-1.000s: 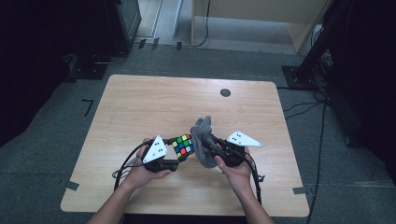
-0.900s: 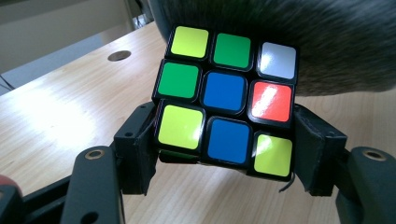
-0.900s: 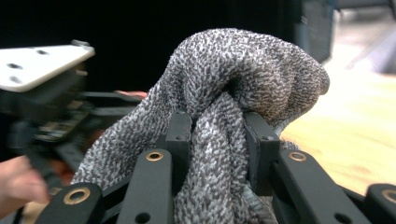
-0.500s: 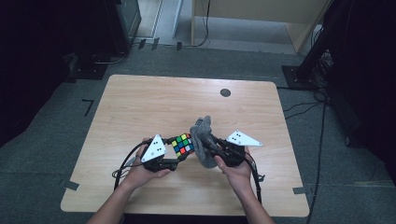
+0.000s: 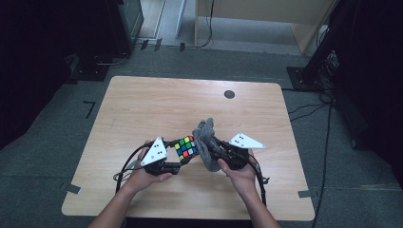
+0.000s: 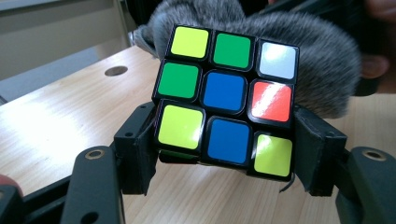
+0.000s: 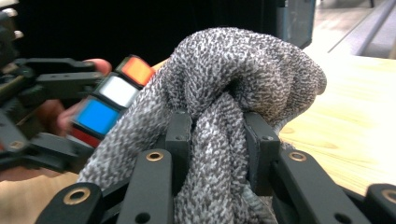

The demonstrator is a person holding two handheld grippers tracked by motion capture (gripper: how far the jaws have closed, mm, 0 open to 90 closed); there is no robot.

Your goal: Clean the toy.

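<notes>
Scrambled cube point(image 6: 225, 95) clamped in left fingers point(image 6: 140, 149) (grey knit cloth point(image 7: 233, 93) pinched in right fingers point(image 7: 180, 135)).

This looks like a lab or test room set up for recordings, not a home. A plain light-wood table with rounded corners point(image 5: 157, 109) stands alone on grey carpet tiles point(image 5: 71, 123), with a round black cable hole point(image 5: 229, 94) near its far edge. Strips of dark tape point(image 5: 88, 108) mark the carpet just left of the table and at its near corners. Beyond the table's far edge stands a pale wooden cabinet point(image 5: 266, 14), black cables point(image 5: 328, 137) trail over the floor to the table's right, and dark equipment stands point(image 5: 318, 66) rise at its far right corner.
</notes>
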